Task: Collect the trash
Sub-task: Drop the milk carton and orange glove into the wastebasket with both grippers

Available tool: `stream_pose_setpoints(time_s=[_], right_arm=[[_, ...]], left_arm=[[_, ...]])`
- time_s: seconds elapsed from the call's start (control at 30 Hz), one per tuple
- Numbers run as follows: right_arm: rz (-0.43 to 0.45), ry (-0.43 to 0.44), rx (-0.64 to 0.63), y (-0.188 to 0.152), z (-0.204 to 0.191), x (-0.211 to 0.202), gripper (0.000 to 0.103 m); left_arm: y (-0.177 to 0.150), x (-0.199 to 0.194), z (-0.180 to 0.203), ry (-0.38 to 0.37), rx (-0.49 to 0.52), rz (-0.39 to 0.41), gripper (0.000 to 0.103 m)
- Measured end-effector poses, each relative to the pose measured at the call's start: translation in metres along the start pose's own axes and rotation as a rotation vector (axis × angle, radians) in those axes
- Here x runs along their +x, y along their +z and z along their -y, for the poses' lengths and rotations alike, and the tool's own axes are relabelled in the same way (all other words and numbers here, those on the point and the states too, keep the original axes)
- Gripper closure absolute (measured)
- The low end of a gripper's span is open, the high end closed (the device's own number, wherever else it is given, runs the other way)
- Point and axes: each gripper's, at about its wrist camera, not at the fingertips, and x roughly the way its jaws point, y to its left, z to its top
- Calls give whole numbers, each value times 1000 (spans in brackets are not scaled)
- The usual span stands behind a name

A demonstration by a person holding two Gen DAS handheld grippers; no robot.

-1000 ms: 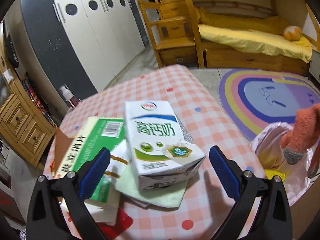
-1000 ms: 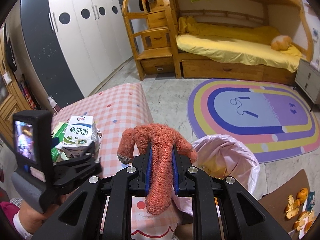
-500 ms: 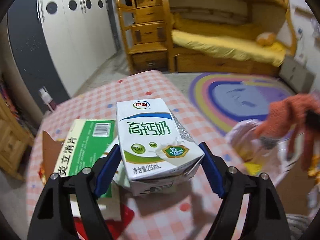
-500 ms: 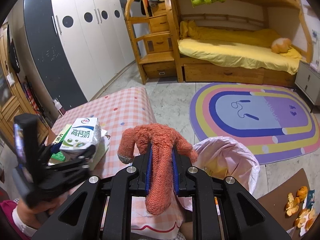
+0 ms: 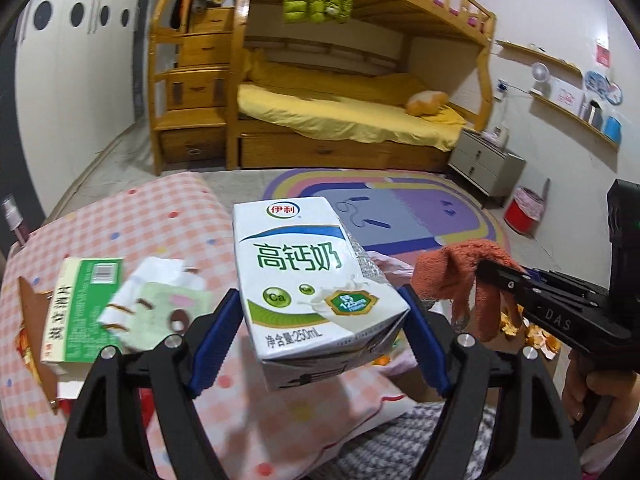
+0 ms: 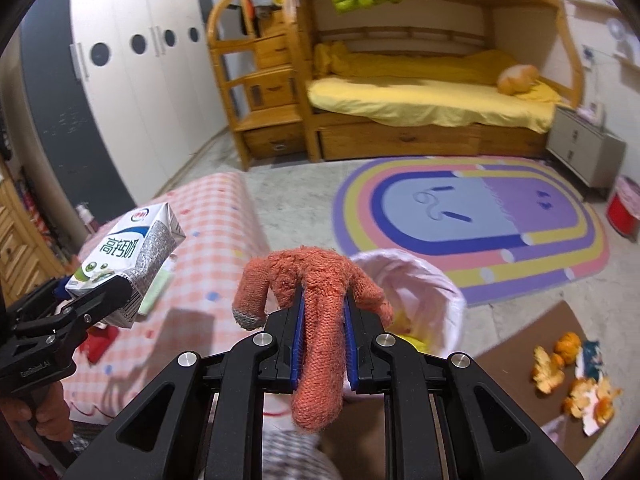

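Both tools grip: milk carton, orange glove

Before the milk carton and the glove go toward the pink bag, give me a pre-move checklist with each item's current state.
1. Left claw clamped on milk carton: ok, blue pads press both sides.
2. Carton clear of the checked table: ok, lifted above it.
3. Right claw shut on orange glove: ok, glove pinched between the pads.
4. Pink bag mouth open: ok, rim spread, scraps inside.
5. Carton over the bag: not ok, it hangs over the table, short of the rim.
6. Carton empty or sealed: cannot tell.
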Motion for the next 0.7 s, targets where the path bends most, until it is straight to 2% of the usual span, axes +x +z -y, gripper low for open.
stream_pose_setpoints(time_s=[0.13, 0.33, 0.57, 0.63, 0.67, 0.7], right_arm=[[-17, -53, 29, -5, 23, 7, 86], [-49, -86, 64, -2, 47, 33, 86], [-76, -87, 90, 4, 65, 68, 85], [-85, -85, 92, 5, 65, 79, 82], [-93, -79, 95, 6, 67, 85, 77], [-103, -74, 97, 6, 69, 91, 62]], left_arm=[[4, 27, 25, -56, 34, -28, 27], [15, 69, 50, -109, 53, -75, 26], [30, 95, 56, -172, 40, -76, 24], [33, 96, 50, -187, 13, -62, 15], [35, 94, 47, -187, 3, -48, 12], [35, 92, 43, -182, -1, -37, 10]])
